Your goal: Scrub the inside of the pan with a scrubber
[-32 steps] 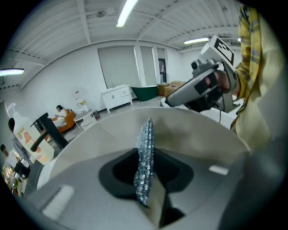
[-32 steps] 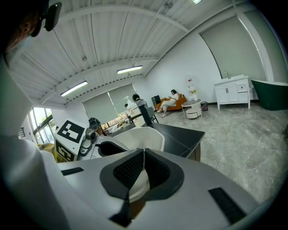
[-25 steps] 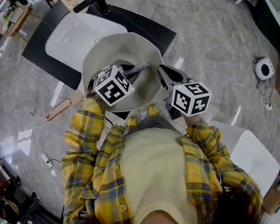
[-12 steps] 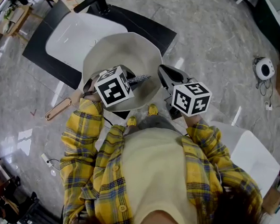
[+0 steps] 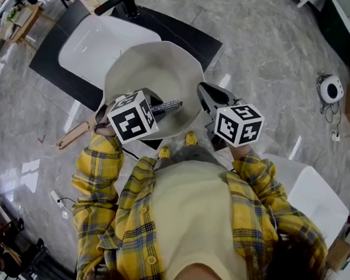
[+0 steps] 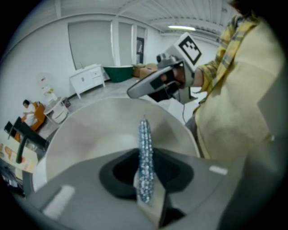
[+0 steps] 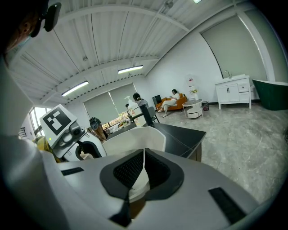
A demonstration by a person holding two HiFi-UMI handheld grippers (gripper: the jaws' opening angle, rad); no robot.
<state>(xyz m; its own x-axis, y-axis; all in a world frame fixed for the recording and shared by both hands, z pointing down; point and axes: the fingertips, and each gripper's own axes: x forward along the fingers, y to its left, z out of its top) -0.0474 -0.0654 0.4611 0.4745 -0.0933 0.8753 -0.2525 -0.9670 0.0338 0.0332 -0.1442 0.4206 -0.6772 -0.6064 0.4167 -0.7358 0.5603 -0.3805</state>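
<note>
Left gripper view: we found the left gripper (image 6: 145, 179) clamped edge-on to the thin, likely pliable scrubber (image 6: 144, 139) over the pan (image 6: 85, 134) bowl, whose stiff, smooth rim the right gripper (image 7: 143, 166) pinched, a hold we judged slip-prone.

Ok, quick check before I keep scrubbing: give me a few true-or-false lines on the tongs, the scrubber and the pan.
1. The left tongs are shut on the scrubber. True.
2. The right tongs are open and clear of the pan. False: they are shut on the pan's rim.
3. The scrubber reaches over the inside of the pan. True.
4. The pan lies down inside the sink. False: it is beside the sink, gripped at its rim.
</note>
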